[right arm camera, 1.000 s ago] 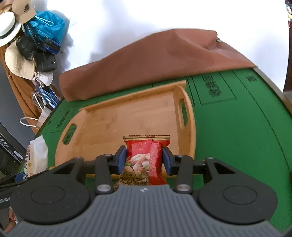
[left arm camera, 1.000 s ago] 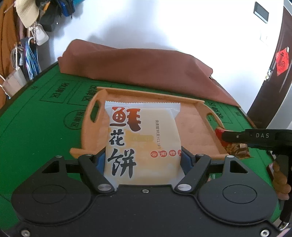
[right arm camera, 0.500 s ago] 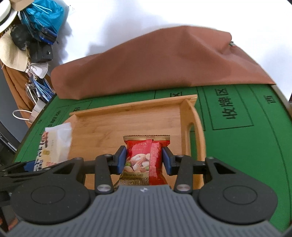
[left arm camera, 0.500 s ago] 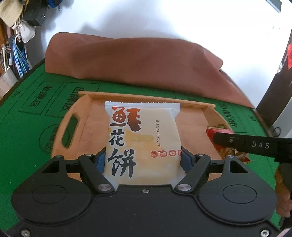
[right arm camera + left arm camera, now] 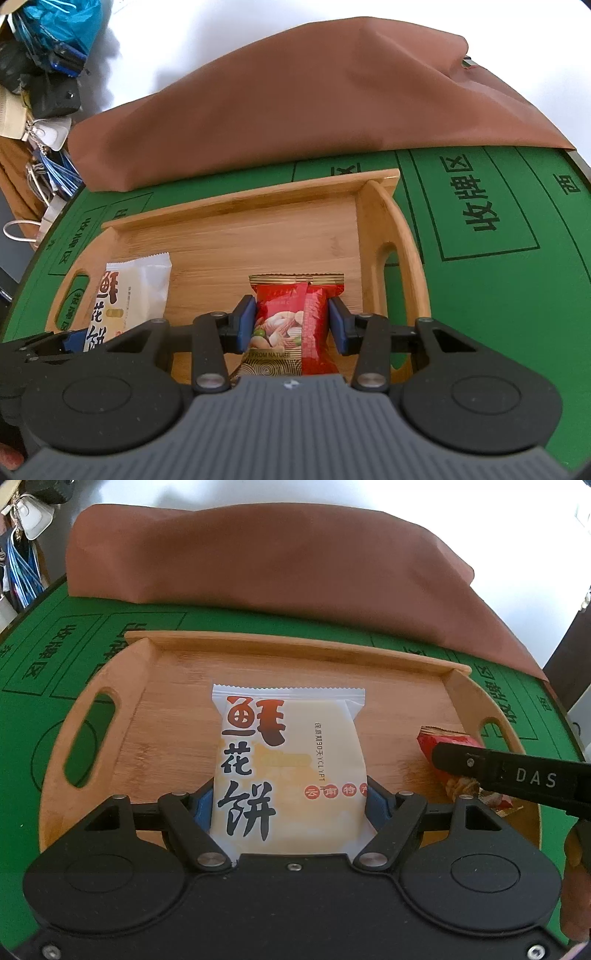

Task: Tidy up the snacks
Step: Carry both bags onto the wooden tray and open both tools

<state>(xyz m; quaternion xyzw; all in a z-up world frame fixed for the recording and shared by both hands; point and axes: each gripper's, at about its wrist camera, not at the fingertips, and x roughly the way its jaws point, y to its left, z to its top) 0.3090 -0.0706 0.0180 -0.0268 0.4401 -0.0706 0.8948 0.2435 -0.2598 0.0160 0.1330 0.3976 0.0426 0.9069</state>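
My left gripper (image 5: 290, 806) is shut on a white flower-cake packet (image 5: 291, 760) printed with large Chinese characters, and holds it over the middle of the wooden tray (image 5: 295, 650). My right gripper (image 5: 291, 325) is shut on a red nut snack packet (image 5: 295, 317), held over the right part of the same tray (image 5: 236, 206). In the right wrist view the white packet (image 5: 129, 291) shows at the left, above the tray floor. In the left wrist view the red packet (image 5: 443, 738) and the right gripper's black finger (image 5: 517, 775) show at the right.
The tray lies on a green felt table (image 5: 498, 295) with printed boxes. A brown cloth cover (image 5: 277, 561) is heaped along the table's far side. Bags and hats (image 5: 40, 74) hang at the far left against a white wall. The tray has a handle slot (image 5: 88, 738) at each end.
Both grippers have moved forward and down over the tray, so it looks larger and nearer. Each packet now hangs above the tray floor. Neither grip has altered.
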